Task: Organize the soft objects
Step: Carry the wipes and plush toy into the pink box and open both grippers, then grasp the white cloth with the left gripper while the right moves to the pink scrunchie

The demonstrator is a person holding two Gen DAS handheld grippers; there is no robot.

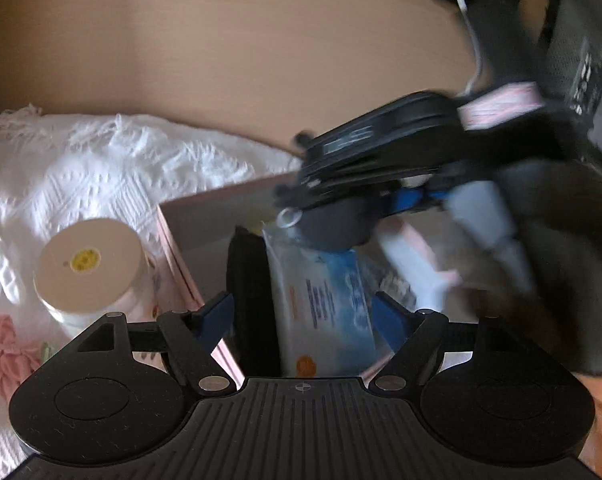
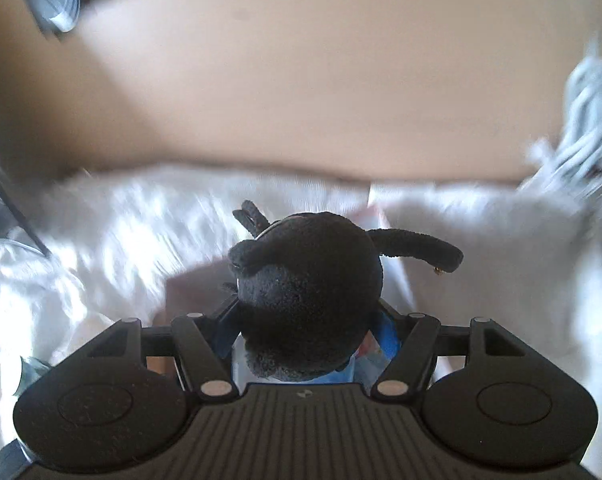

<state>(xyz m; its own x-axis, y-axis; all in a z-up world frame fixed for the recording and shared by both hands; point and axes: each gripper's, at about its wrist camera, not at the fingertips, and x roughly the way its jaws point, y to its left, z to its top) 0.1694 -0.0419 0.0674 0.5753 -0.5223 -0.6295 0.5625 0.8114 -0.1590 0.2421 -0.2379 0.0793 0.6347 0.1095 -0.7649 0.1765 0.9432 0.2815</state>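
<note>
In the right wrist view my right gripper (image 2: 307, 320) is shut on a black plush toy (image 2: 307, 280) with thin limbs. In the left wrist view that gripper (image 1: 353, 212) comes in blurred from the upper right, holding the plush (image 1: 325, 236) over an open pink box (image 1: 173, 248). Upright in the box are a blue-and-white wipes pack (image 1: 325, 300) and a black flat item (image 1: 249, 292). My left gripper (image 1: 303, 314) is open at the box's near side, its blue fingers (image 1: 217, 312) wide on either side of these, with no pad seen pressing.
The box lies on a white textured bedspread (image 1: 101, 168). A white wrapped roll (image 1: 87, 264) with a yellow sticker stands left of it, a pink cloth (image 1: 1, 356) at the far left. A black-gloved hand (image 1: 561, 260) fills the right side. A tan wall lies behind.
</note>
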